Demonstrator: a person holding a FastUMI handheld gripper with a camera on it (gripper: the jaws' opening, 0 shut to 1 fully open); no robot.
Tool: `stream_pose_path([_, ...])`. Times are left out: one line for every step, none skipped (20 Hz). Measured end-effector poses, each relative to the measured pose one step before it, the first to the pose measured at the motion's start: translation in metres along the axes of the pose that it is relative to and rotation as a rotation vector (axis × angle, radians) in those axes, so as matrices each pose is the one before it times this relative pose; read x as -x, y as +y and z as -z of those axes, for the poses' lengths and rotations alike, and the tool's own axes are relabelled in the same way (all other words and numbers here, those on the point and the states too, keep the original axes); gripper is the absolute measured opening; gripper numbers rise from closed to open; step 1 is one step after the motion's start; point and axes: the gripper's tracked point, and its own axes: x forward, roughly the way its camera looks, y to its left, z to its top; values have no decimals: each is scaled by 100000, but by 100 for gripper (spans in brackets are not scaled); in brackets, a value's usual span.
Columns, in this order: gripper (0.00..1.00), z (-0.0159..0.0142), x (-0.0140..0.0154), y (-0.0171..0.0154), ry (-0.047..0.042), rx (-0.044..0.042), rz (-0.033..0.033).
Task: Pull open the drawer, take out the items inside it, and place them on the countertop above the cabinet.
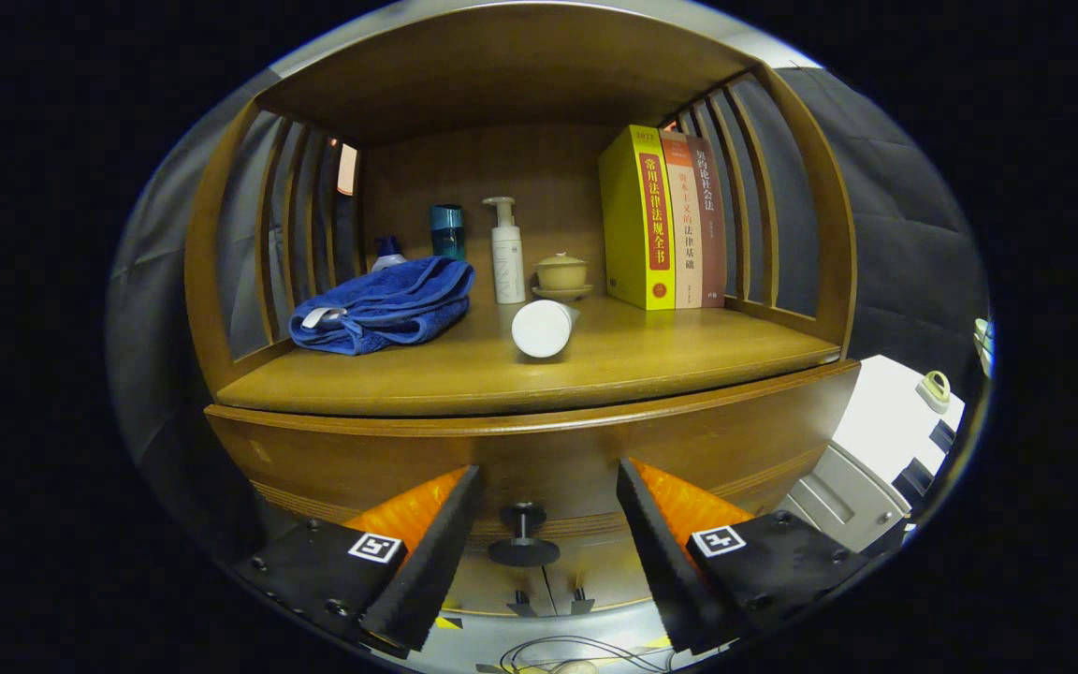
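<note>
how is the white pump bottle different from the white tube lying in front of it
The white pump bottle stands upright near the shelf's back wall; the white tube lies on its side nearer the front edge, round end facing the open tongs. The pump bottle has a dispenser head; the tube's end is flat. Both are white and rest on the same wooden countertop.

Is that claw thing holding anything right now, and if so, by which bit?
Nothing is held. The gripper is open, its fingers either side of the drawer knob without touching it.
</note>
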Motion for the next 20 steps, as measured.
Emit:
stream_pose_path([97, -15, -262, 54, 120, -95, 145])
stream_pose_path([97, -69, -33, -100, -208, 53, 328])
stream_pose_path([97, 3, -72, 19, -401, 246, -194])
stream_pose_path([97, -236, -72, -48, -488, 489, 95])
stream_pose_path([97, -71, -50, -67, 350, -18, 381])
stream_pose_path([97, 58, 94, -124, 1265, -121, 754])
stream_pose_path([97, -734, 273, 132, -454, -295, -54])
stream_pose_path([98, -1186, 227, 369, -1745, 411, -726])
stream_pose_path([97, -1355, 358, 252, -1968, 1319, -733])
stream_pose_path([97, -1376, 474, 199, -1689, 1822, -589])
stream_pose_path([97, -1401, 408, 312, -1482, 1492, -870])
stream_pose_path([97, -1519, 364, 365, -1550, 1250, -916])
stream_pose_path([97, -1603, 434, 194, -1613, 1065, -1086])
stream_pose_path([97, -1402, 120, 124, -1401, 839, -559])
stream_pose_path([97, -1542, 420, 303, -1380, -228, -1404])
stream_pose_path([97, -1403, 235, 387, -1337, -1065, -1191])
stream_pose_path([97, -1437, 281, 215, -1175, -765, -748])
stream_pose_path([97, -1464, 428, 72, -1090, -220, -419])
stream_pose_path([97, -1294, 318, -12, -957, 62, -286])
stream_pose_path([97, -1236, -66, -18, -964, 272, -254])
